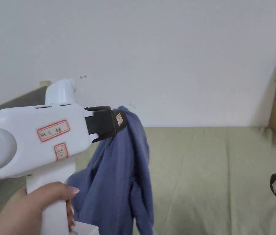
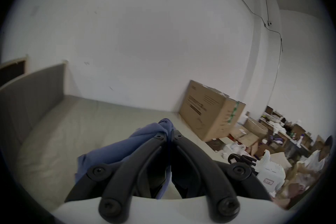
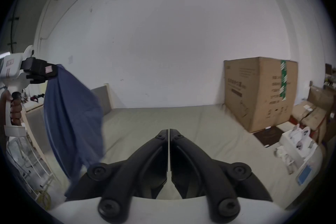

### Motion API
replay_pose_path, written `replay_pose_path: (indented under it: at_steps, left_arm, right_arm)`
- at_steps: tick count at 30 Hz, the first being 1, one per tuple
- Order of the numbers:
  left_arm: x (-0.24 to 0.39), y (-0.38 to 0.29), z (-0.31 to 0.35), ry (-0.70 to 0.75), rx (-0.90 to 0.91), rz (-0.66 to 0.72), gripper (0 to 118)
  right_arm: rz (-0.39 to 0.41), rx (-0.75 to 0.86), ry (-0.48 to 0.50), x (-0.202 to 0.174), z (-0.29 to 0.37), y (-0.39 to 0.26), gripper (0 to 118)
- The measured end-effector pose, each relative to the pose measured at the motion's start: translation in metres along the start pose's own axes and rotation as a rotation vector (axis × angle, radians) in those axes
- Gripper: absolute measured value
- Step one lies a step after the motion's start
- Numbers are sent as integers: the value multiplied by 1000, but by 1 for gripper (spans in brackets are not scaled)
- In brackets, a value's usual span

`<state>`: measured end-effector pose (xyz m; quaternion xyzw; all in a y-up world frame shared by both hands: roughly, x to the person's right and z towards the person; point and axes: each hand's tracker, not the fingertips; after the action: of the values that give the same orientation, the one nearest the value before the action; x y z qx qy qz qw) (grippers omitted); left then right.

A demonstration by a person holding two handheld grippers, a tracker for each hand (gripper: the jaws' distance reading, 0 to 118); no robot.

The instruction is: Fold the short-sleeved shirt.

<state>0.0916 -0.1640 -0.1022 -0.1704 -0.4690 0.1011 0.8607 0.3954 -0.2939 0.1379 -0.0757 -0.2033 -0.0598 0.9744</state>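
The blue short-sleeved shirt of thin soft cloth [image 1: 120,180] hangs in the lower left of the head view, bunched into long folds. Its top is pinched between the two black jaws of my left gripper [image 1: 118,120], which sits left of the middle of that frame. My left hand [image 1: 27,208] holds the white handle in the lower left corner. In the left gripper view the jaws are pressed together on a small bundle of the blue cloth at the lower middle of the frame, and the rest of the cloth falls to the left of them. In the right gripper view the shirt hangs at the left side of the frame, from the upper left down to the lower left; I cannot tell if its lowest part touches the bed.

My right gripper [image 3: 169,132] is at the lower middle of its own view, with its jaws pressed together and nothing between them. In the head view it is at the lower right edge, well apart from the shirt.

Under both tools lies the pale green bed sheet [image 1: 213,171], wrinkled. A large brown cardboard box [image 3: 261,91] stands on the sheet at the right of the right gripper view, against the plain white wall [image 1: 164,55].
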Motion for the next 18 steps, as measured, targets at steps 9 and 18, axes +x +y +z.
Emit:
replay_pose_path:
  at_steps: [9,18]
  left_arm:
    - [9,-129,-197,-52,-639,222,2]
    - [-49,-278,-237,152,-924,524,102]
  right_arm:
    - [-43,-118,-69,60,13,-28,2]
    - [-117,-298,-94,77,-3,-77,2]
